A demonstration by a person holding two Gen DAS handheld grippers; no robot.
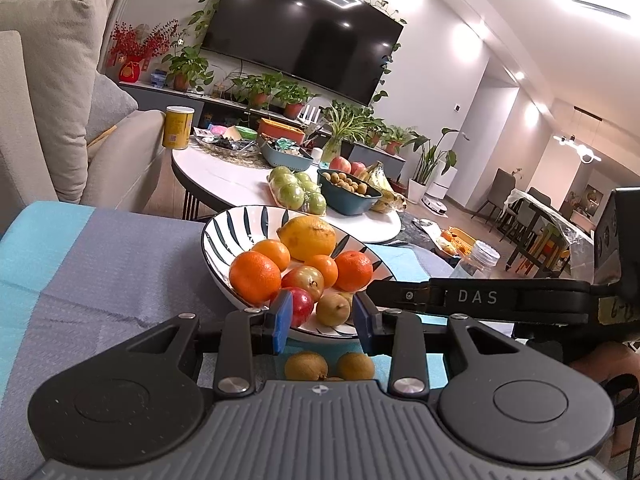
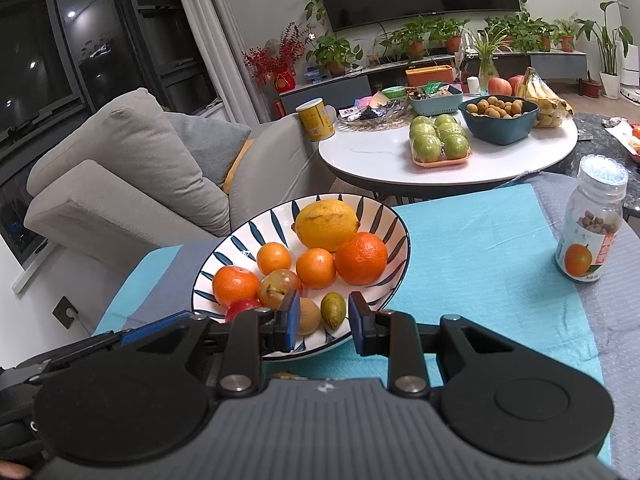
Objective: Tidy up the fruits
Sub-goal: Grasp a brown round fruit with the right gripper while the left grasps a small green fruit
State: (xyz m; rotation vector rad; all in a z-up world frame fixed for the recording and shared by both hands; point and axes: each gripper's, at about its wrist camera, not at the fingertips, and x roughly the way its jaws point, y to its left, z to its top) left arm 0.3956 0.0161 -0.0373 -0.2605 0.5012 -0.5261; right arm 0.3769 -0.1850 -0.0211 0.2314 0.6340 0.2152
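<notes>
With both the left gripper (image 1: 322, 322) and right gripper (image 2: 324, 322) empty, jaws apart, lower one squarely over a loose longan (image 1: 306, 366) — gently — before lifting it into the plate (image 1: 224, 236).

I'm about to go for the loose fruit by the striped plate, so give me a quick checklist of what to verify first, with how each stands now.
1. Left gripper empty, jaws apart: ok.
2. Right gripper empty, jaws apart: ok.
3. Two small brown fruits on the blue cloth outside the striped plate: not ok, still to be placed.
4. Room on the plate: ok, bare patch at its far left.
5. Right gripper crossing in front of the left one: not ok, may collide.
6. Jar upright, clear of the plate: ok.
</notes>
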